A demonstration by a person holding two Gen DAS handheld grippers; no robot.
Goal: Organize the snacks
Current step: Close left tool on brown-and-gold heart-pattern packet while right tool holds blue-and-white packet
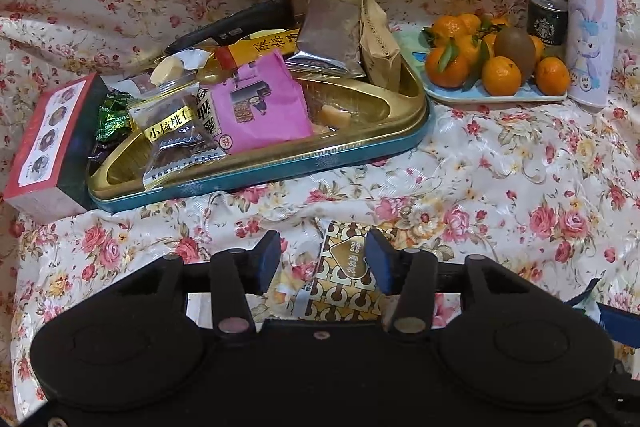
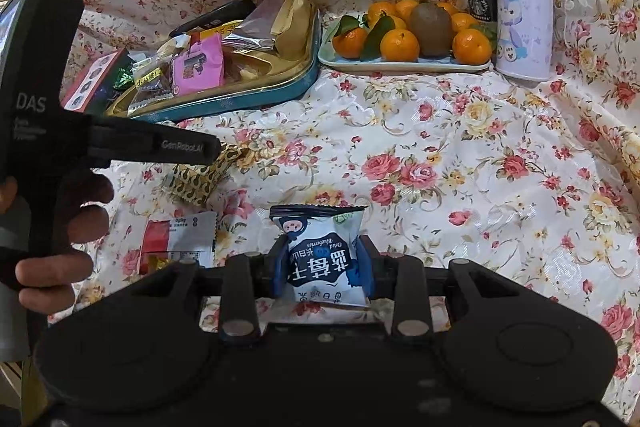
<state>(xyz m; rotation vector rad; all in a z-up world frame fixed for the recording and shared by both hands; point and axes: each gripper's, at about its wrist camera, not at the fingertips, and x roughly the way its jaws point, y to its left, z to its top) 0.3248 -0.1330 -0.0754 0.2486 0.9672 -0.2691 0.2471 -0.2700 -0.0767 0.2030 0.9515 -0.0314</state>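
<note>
A gold tin tray with a teal rim (image 1: pixel 280 163) holds several snack packets, among them a pink one (image 1: pixel 260 107); it also shows in the right wrist view (image 2: pixel 240 95). My left gripper (image 1: pixel 324 259) is open, its jaws on either side of a gold-and-brown patterned packet (image 1: pixel 340 287) that lies on the cloth. That packet shows under the left gripper's body in the right wrist view (image 2: pixel 196 179). My right gripper (image 2: pixel 322 267) is shut on a blue-and-white dried blueberry packet (image 2: pixel 324 259).
A red-and-silver packet (image 2: pixel 176 239) lies on the floral cloth to the left of my right gripper. A red-edged box (image 1: pixel 44 147) leans on the tray's left end. A plate of tangerines and a kiwi (image 1: pixel 496 63), a dark can (image 1: pixel 546 19) and a lilac bottle (image 1: pixel 592 23) stand at the back right.
</note>
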